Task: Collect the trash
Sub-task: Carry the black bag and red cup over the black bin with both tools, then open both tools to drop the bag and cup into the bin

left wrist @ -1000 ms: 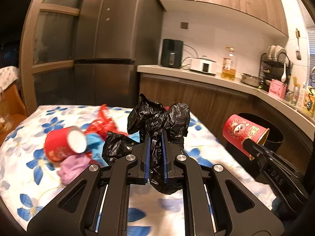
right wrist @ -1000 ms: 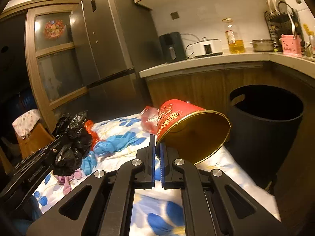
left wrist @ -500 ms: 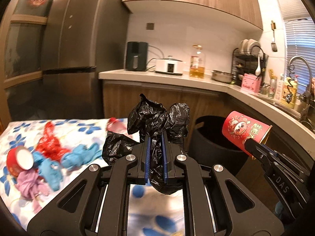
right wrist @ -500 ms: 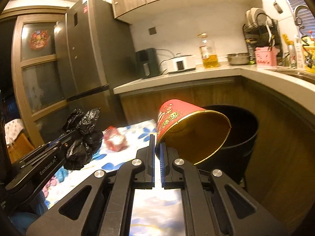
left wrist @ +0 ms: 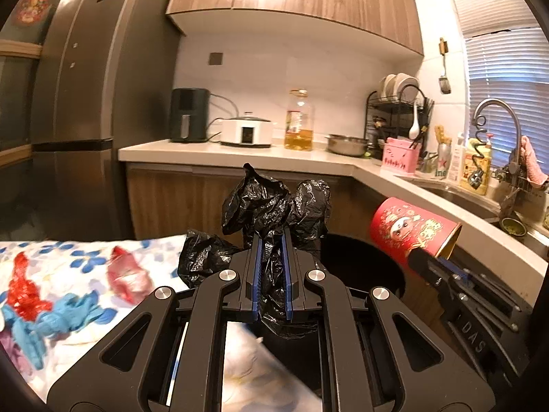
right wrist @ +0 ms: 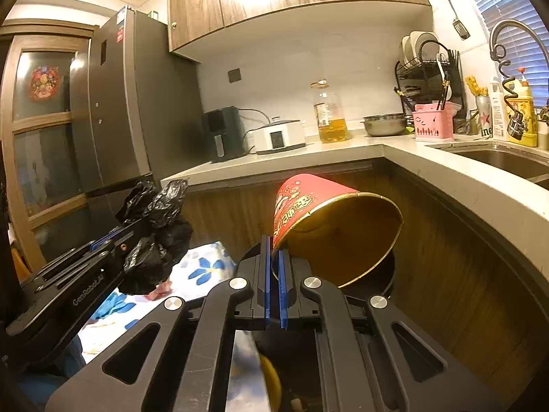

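My left gripper (left wrist: 271, 257) is shut on a crumpled black plastic bag (left wrist: 274, 206), which bulges above and below the blue pads. It is held in the air beside the black trash bin (left wrist: 360, 267). My right gripper (right wrist: 273, 267) is shut on the rim of a red paper cup (right wrist: 308, 206) with a gold inside, tilted on its side over the bin (right wrist: 384, 274). In the left wrist view the cup (left wrist: 411, 230) hangs to the right of the bag. In the right wrist view the bag (right wrist: 158, 237) and left gripper sit at the left.
A table with a floral cloth (left wrist: 85, 264) lies to the left, carrying red wrappers (left wrist: 128, 274) and blue gloves (left wrist: 58, 319). A curved wooden counter (right wrist: 463, 185) wraps behind and right of the bin, with appliances, an oil bottle (left wrist: 298, 120) and a sink (left wrist: 456, 195). A fridge (left wrist: 85, 103) stands at left.
Both grippers have swung right, away from the table and toward the bin, each keeping its load. The table litter has slid to the left edge; the bin now lies under the cup.
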### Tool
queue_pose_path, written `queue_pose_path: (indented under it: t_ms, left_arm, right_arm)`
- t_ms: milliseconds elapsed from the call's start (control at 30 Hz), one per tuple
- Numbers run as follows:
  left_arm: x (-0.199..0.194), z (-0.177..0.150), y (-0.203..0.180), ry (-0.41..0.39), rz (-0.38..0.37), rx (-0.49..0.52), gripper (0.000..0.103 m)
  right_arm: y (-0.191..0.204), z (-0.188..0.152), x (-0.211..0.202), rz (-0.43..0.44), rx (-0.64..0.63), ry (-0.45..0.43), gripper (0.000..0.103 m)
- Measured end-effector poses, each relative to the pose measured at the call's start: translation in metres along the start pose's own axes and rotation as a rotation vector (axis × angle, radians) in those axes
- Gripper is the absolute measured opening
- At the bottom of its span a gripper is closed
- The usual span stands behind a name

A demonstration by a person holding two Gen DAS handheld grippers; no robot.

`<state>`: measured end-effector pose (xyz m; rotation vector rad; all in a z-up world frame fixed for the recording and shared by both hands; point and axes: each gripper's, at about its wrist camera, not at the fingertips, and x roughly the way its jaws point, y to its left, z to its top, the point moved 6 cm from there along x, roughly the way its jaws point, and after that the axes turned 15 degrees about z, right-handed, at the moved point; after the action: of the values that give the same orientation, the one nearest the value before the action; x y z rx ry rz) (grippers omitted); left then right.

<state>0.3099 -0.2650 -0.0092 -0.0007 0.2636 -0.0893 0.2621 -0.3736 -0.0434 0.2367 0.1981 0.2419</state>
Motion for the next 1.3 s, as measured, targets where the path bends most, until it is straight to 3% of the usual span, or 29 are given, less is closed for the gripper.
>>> queue_pose_path:
  t_ms: [367, 1300]
  left_arm:
    - [0.028, -0.002, -0.04, -0.018, -0.091, 0.031, 0.01]
    - [0.08, -0.027, -0.054, 0.064, -0.165, 0.065, 0.011]
  right_arm:
    - [-0.017, 0.008, 0.01, 0.002, 0.01, -0.003, 0.005]
    - [-0.042, 0.002, 0.036, 0.012, 0.066, 0.042, 0.007]
